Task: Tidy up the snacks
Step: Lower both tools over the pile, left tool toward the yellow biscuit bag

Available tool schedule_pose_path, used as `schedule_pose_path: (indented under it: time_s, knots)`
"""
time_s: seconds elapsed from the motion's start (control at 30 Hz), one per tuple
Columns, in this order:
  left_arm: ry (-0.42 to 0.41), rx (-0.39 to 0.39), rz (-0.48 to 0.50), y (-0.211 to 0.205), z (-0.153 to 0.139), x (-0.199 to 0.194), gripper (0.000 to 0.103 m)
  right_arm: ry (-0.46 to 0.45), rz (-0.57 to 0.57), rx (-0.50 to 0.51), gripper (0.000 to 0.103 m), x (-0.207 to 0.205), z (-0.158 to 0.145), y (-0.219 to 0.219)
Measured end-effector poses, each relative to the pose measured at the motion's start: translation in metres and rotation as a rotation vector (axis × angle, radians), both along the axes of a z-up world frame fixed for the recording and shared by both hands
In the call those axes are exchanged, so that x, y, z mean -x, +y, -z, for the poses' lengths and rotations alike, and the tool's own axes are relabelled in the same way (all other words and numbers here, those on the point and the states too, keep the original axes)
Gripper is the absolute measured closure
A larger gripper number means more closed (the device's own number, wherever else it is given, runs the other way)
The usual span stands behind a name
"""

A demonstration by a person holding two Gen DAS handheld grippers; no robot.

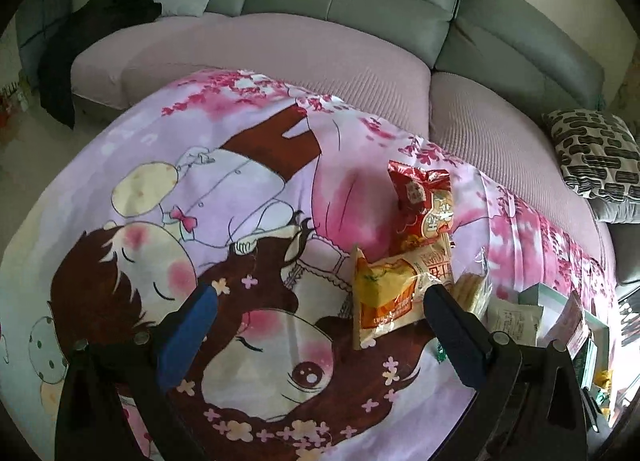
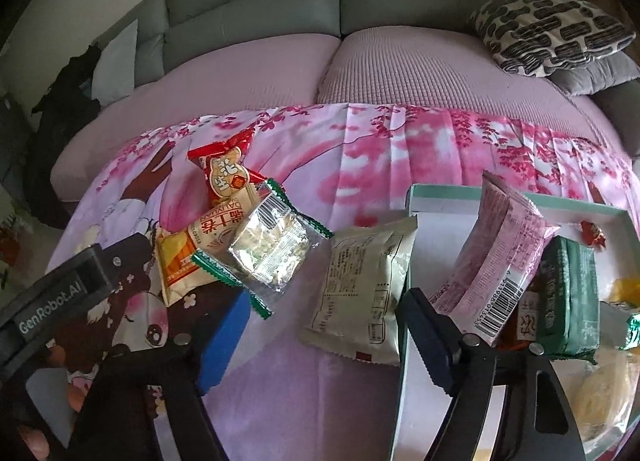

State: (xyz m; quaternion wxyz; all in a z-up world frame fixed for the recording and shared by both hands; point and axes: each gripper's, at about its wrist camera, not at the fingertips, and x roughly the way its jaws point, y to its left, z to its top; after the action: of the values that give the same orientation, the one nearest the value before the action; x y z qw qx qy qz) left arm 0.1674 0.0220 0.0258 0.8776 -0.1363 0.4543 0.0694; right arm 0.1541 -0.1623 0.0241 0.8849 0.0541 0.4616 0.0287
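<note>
Loose snacks lie on a cartoon-print cloth [image 1: 240,181]. A red packet [image 1: 424,205] lies farthest, with a yellow-orange packet [image 1: 392,293] and a clear cracker packet [image 1: 476,289] nearer. My left gripper [image 1: 320,297] is open, and the yellow-orange packet lies just inside its right finger, untouched. My right gripper [image 2: 326,299] is open over a white packet [image 2: 360,289]. The pads stand on either side of that packet, and the left pad is clear of it. The red packet [image 2: 224,177], yellow-orange packet [image 2: 188,253] and clear packet [image 2: 272,249] sit to the left.
A teal-rimmed white box [image 2: 440,193] at the right holds a pink packet [image 2: 496,261], a green packet [image 2: 568,301] and a red candy [image 2: 592,233]. A grey sofa with a pink cover [image 2: 400,73] and a patterned pillow [image 2: 548,29] lies behind. One left gripper finger [image 2: 96,265] shows at lower left.
</note>
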Motion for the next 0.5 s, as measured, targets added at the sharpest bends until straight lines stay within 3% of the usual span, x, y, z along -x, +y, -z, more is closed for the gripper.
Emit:
schedule_pose_path:
  time_s: [0.27,0.5]
  knots:
    - [0.025,0.022,-0.024,0.007,0.004,0.001,0.001,0.013,-0.028,0.003,0.03,-0.002,0.006,0.008]
    - [0.036,0.035,-0.016,0.009,0.006,0.0,0.001,0.044,-0.008,0.016,0.042,-0.009,0.024,0.01]
